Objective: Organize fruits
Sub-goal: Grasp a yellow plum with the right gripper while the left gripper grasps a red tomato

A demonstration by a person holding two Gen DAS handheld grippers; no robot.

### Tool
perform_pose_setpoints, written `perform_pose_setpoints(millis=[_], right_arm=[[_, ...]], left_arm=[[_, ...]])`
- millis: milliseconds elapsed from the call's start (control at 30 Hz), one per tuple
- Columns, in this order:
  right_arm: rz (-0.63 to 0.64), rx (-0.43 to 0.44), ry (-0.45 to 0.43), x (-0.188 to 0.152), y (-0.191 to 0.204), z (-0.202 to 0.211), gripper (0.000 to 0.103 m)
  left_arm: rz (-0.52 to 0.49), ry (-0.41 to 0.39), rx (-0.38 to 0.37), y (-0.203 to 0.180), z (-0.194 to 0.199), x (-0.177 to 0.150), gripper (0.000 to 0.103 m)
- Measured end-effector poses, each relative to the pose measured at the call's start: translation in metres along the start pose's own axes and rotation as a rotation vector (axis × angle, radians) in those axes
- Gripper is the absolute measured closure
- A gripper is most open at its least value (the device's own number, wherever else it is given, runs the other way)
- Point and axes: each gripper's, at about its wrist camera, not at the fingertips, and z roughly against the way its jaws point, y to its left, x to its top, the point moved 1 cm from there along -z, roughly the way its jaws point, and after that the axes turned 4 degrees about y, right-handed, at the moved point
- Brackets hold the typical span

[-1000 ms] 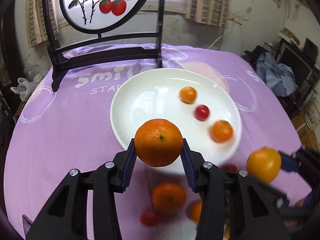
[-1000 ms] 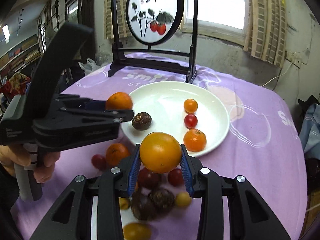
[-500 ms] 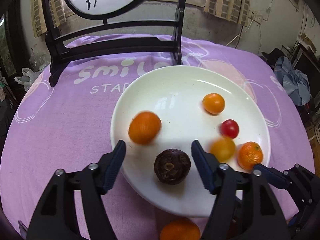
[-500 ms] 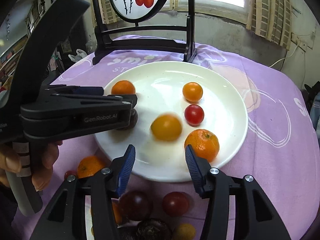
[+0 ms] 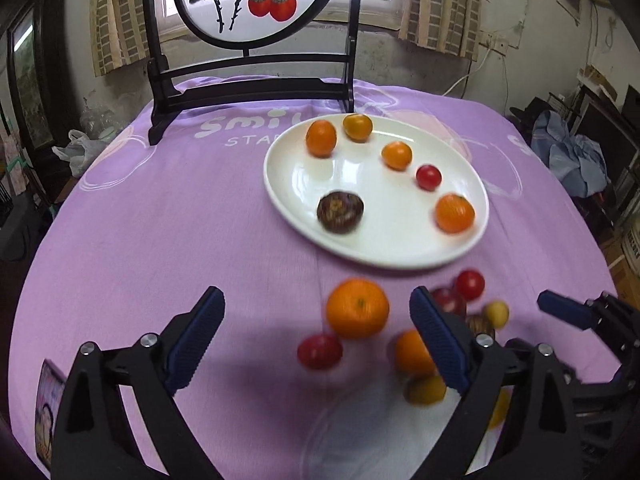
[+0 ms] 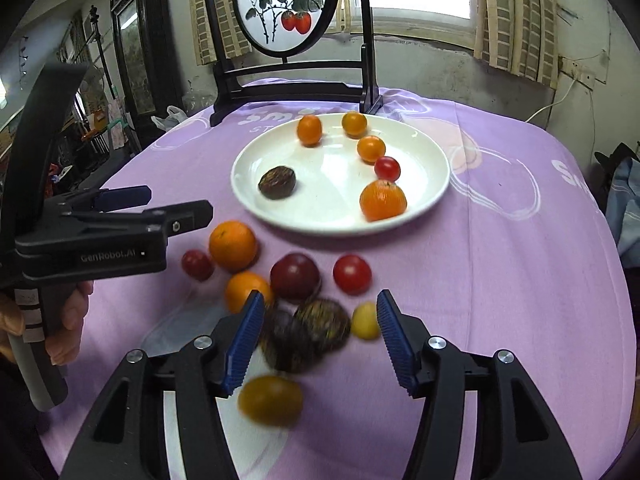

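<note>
A white plate [image 5: 392,236] [image 6: 332,208] on the purple cloth holds two oranges, a mandarin [image 5: 454,213], a yellow fruit, a red cherry tomato [image 5: 428,177] and a dark brown fruit [image 5: 340,212]. Nearer me, loose fruit lies on the cloth: a big orange [image 5: 357,308] [image 6: 233,245], red tomatoes and dark fruits [image 6: 320,326]. My left gripper [image 5: 316,300] [image 6: 176,202] hovers over the big orange with its jaws opening and touching nothing. My right gripper [image 6: 320,300] hangs above the dark fruits, its jaws also opening, with the pads clear of them.
A round painted screen on a black stand [image 5: 256,84] occupies the far side of the table. A person's hand [image 6: 68,320] holds the left gripper's handle. White plastic [image 5: 380,432] lies under the near fruit pile. A small card [image 5: 50,412] sits at the left edge.
Both grippers let go of their fruit, the orange and the yellow one, which now lie at the plate's far side. Both have drawn back over the loose pile with their jaws wider.
</note>
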Motion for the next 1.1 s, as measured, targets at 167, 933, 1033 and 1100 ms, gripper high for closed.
perform_pose_setpoints(millis=[167, 933, 1033, 1100], right_arm=[[0.013, 0.004, 0.008, -0.03, 0.012, 0.015, 0.041], [-0.03, -0.075, 0.144, -0.049, 0.045, -0.032, 0.048], [-0.043, -0.095, 0.138, -0.049, 0.04, -0.03, 0.06], [-0.049, -0.092, 0.131, -0.05, 0.038, -0.028, 0.06]], left_arm=[[-0.012, -0.007, -0.001, -0.002, 0.016, -0.037, 0.009], [0.03, 0.04, -0.006, 0.025, -0.011, -0.06, 0.009], [0.038, 0.054, -0.023, 0.025, -0.013, -0.061, 0.009], [0.037, 0.061, -0.032, 0.024, -0.014, -0.061, 0.009]])
